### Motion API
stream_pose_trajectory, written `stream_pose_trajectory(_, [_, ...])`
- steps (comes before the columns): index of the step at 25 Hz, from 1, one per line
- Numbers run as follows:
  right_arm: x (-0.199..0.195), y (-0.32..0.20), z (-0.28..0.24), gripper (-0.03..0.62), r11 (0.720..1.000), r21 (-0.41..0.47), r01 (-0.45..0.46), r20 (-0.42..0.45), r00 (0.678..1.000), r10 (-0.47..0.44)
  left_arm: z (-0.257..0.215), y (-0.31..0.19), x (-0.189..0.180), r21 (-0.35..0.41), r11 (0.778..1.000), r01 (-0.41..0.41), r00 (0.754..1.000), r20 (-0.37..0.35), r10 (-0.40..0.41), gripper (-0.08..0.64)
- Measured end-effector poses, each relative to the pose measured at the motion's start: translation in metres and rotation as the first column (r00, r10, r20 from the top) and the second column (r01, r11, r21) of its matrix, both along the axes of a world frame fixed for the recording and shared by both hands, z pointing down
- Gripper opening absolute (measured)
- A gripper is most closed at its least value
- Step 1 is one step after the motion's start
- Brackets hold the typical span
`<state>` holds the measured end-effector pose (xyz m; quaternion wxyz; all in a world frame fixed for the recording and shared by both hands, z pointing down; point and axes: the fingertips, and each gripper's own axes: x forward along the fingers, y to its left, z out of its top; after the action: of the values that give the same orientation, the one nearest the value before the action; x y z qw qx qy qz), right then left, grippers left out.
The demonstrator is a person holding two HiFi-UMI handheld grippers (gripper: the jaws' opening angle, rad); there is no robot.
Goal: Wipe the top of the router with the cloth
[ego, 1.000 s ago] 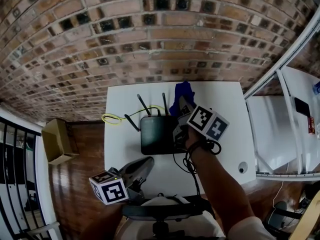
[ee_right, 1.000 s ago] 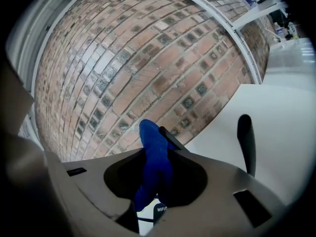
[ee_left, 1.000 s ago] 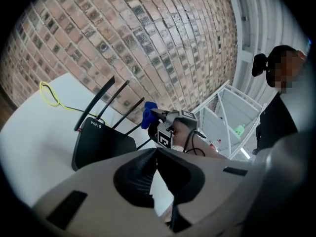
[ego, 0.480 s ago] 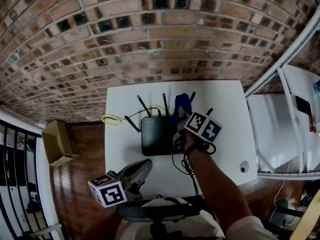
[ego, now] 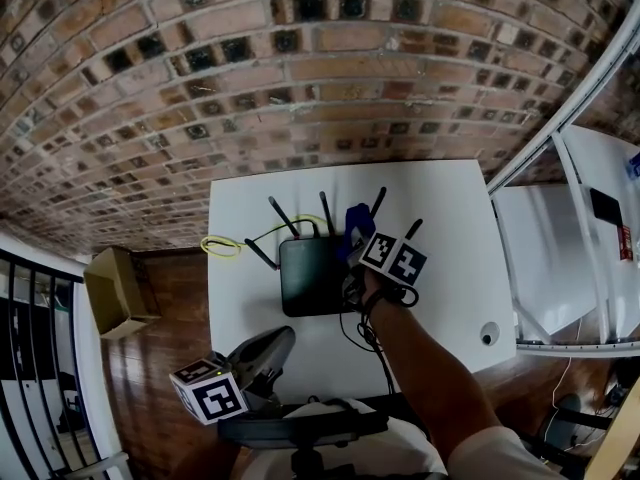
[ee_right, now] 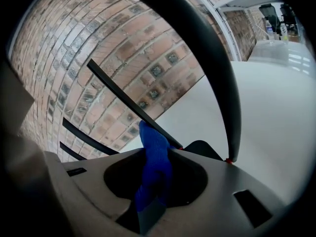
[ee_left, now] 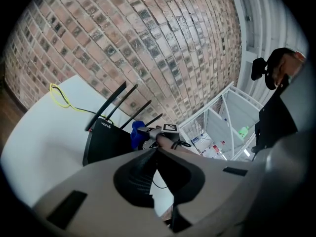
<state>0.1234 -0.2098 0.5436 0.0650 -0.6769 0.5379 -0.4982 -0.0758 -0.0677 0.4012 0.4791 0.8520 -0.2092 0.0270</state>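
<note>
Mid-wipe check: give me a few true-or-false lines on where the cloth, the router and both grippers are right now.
1. The right gripper is shut on the blue cloth. True.
2. The left gripper rests on the router. False: it is off the router, near the front edge of the table, with its jaws together on nothing.
3. The cloth lies spread flat across the middle of the router's top. False: it is bunched in the right gripper's jaws at the router's right rear corner, beside the antennas.
4. A yellow cable lies on the table, to the left of the router in the head view. True.
</note>
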Motion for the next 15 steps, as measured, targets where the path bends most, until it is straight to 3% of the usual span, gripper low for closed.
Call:
stream_pose_trajectory(10, [0.002, 0.003, 0.009, 0.11, 0.999, -0.004, 0.043, -0.032, 0.999, -0.043, 0.003, 0.004, -0.002, 0.008, 1.0, -0.004, 1.0, 0.02, 0.003, 0.003])
stream_pose_trajectory(15, [-0.001, 0.006, -0.008, 0.11, 0.994, 0.03, 0.109, -0.053, 0.993, -0.107, 0.003, 0.007, 0.0, -0.01, 1.0, -0.007, 1.0, 0.025, 0.007, 0.003])
